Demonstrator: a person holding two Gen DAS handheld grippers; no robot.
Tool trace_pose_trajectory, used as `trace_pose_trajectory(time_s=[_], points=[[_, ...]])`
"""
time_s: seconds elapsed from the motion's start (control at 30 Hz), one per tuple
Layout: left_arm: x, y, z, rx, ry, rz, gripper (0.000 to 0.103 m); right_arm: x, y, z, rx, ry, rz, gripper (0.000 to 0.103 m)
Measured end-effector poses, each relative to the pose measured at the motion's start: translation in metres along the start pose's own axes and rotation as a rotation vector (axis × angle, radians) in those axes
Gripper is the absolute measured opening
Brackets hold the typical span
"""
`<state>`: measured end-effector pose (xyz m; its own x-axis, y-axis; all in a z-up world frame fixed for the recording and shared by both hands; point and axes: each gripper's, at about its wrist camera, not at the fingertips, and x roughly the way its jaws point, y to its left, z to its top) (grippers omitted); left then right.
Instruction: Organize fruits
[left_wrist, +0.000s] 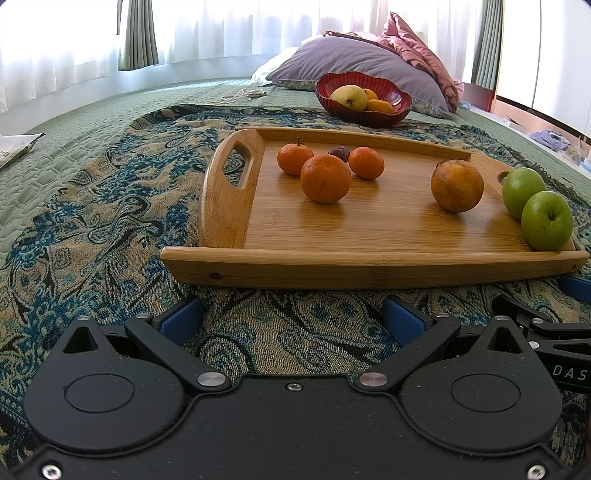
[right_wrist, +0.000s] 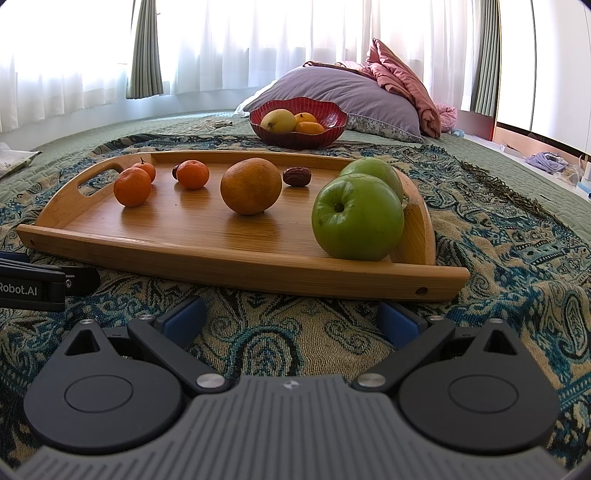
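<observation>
Bamboo tray (right_wrist: 207, 254), 2 green apples (right_wrist: 357, 218)

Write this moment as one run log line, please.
left gripper open | right gripper open | both before tray | nothing held

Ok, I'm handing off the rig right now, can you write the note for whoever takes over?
Left gripper: open, empty, low over the patterned blanket in front of the wooden tray.
Right gripper: open, empty, alongside it.
On the tray: three small oranges, one large orange, two green apples, two dates.
Red bowl behind the tray holds a yellow fruit and small orange ones.
Done: some fruit in the bowl. Left: everything on the tray, presumably.
</observation>
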<state>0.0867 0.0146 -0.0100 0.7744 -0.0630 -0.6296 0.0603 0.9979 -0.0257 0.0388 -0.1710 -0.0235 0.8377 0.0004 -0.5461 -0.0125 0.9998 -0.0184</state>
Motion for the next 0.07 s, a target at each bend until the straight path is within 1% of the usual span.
trace_pose_trajectory(time_s=[0.07], points=[[-0.0003,0.0,-0.0003,0.001,0.0,0.0,0.103,0.0001,0.0001,0.0,0.0,0.0,0.0,0.103]])
